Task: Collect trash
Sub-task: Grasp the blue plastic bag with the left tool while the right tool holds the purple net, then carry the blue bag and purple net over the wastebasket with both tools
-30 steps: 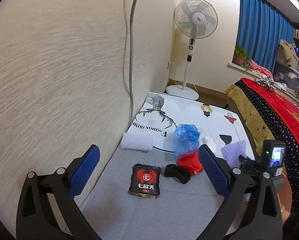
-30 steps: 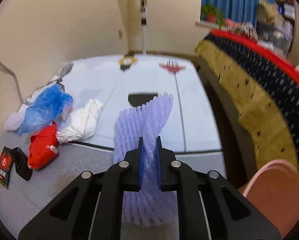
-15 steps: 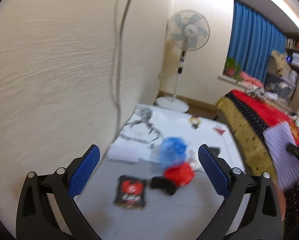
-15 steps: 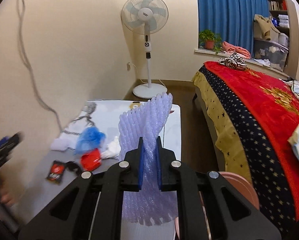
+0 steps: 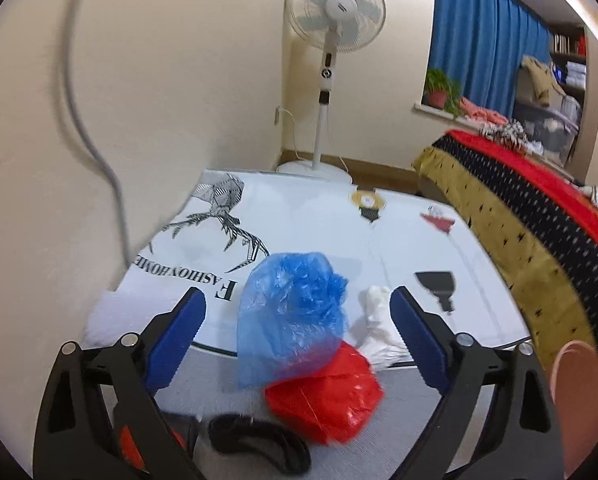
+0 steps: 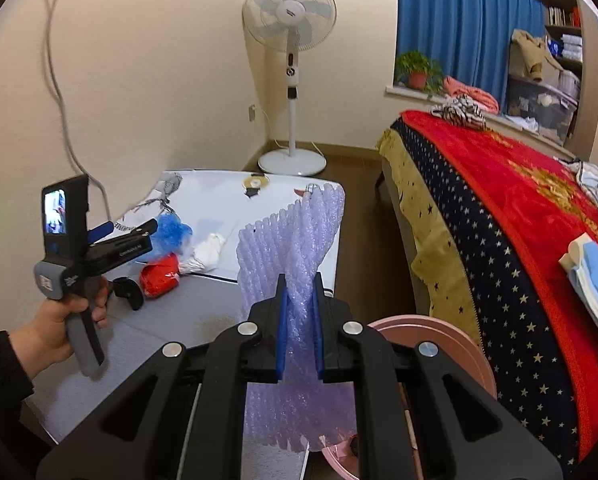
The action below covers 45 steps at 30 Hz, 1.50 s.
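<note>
A crumpled blue plastic bag point(image 5: 295, 312) leans on a red plastic bag point(image 5: 325, 400) on the low table. My left gripper point(image 5: 295, 300) stands wide around the blue bag, its jaws closing, and the pads are clear of it. A black band point(image 5: 259, 440) and a white tissue wad point(image 5: 379, 316) lie beside the bags. A black and red packet point(image 5: 135, 452) is mostly hidden behind the left finger. My right gripper point(image 6: 299, 300) is shut on a lilac foam net point(image 6: 295, 248), held above a pink bin point(image 6: 431, 344). In the right wrist view, a hand point(image 6: 59, 332) holds the left gripper point(image 6: 139, 236).
The table has a grey front part point(image 5: 219, 376) and a printed white cloth point(image 5: 299, 216). A wall with a hanging cable point(image 5: 99, 152) runs along the left. A bed with a red starred blanket point(image 6: 519, 208) is on the right. A standing fan point(image 6: 291, 80) is behind.
My left gripper has dropped and moved forward, so the blue bag now sits between its fingers. My right gripper has lifted the foam net off the table and back over the pink bin.
</note>
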{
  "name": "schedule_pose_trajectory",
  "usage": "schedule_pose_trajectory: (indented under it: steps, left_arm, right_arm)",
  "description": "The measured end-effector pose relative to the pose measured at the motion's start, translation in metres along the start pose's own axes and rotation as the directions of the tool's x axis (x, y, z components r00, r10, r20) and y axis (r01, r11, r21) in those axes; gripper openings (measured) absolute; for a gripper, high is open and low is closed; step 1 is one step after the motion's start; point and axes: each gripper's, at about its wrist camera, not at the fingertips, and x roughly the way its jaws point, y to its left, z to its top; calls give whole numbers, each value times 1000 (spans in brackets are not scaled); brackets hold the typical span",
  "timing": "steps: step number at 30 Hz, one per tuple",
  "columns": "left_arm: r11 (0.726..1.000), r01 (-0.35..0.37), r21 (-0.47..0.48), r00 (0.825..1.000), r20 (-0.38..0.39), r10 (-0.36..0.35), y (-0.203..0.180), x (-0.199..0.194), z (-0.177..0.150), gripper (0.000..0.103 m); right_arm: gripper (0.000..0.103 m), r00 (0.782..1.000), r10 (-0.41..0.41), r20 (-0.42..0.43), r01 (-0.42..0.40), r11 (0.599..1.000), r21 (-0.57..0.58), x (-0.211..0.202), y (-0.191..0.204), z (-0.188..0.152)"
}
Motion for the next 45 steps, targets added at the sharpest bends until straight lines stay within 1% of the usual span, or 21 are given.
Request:
schedule_pose_trajectory:
  steps: [5,6,8,10,11,12,13,14,15,16,20,23,26,29,33,37,40,41,45]
  left_arm:
    - [1000,11,17,999,-41,-10,1,26,-9,87]
    - [1000,16,21,999,-48,-15,3,28,-11,84]
    - [999,24,27,996,-81,-22,2,37,-15,81]
    - [999,39,18,995,-96,-37,3,40,-14,71]
    - [999,49,17,994,-101,-47,2,42,-14,67]
    - [998,53,19,993,-108,-51,1,44,-15,54]
    - [998,67,22,991,-117,-64,0,46,-15,39]
    - [996,85,22,989,-123,-81,0,47,-15,31]
    - [995,94,23,988,-127,-90,0,48,-15,13]
    - [995,97,22,987,-129,-93,0,48,-15,1]
    - [995,98,8,990,-106,-96,2,44,-16,0]
    - [997,78,13,991,-105,-76,2,39,-15,0]
    - [997,69,20,993,-99,-67,0,24,-7,0]
    - [996,79,39,994,-74,-76,-3,-6,8,0]
    - [991,104,84,994,-30,-102,-13,-70,29,0]
    - [982,142,125,989,19,-145,-20,-158,41,0]
    - [978,162,131,985,36,-168,-23,-213,37,0]
    - [977,166,131,984,39,-172,-23,-226,34,0]
    - [975,187,117,980,46,-194,-26,-284,9,0]
  right_arm:
    - [11,1000,4,-31,-4,1000,11,10,-2,-2]
    - [11,999,2,-34,-2,1000,5,11,-1,-3]
    - [11,999,2,-43,-2,1000,2,13,0,-5]
    - [11,999,2,-48,-2,1000,-1,16,2,-5]
    - [11,999,2,-49,-2,1000,-2,16,2,-6]
    - [11,999,1,-50,-1,1000,-3,16,3,-6]
    - [11,999,1,-51,-1,1000,-4,16,3,-6]
    - [11,999,1,-53,-1,1000,-5,17,4,-6]
    - [11,998,1,-55,-1,1000,-7,18,4,-5]
    - [11,998,0,-56,-1,1000,-10,18,5,-6]
    - [11,998,-4,-57,3,1000,-27,19,6,-7]
    - [11,999,-13,-49,11,999,-44,17,7,-7]
    - [11,999,-12,-32,11,999,-52,13,7,-5]
    - [11,1000,7,-7,-7,999,-39,7,6,-1]
    - [11,999,36,21,-36,999,-7,-7,7,5]
    - [11,998,32,51,-32,999,11,-37,13,11]
    - [11,996,54,76,-56,998,17,-69,18,11]
    - [11,995,66,81,-67,998,15,-82,21,8]
    - [11,991,99,95,-99,995,-5,-132,35,-16]
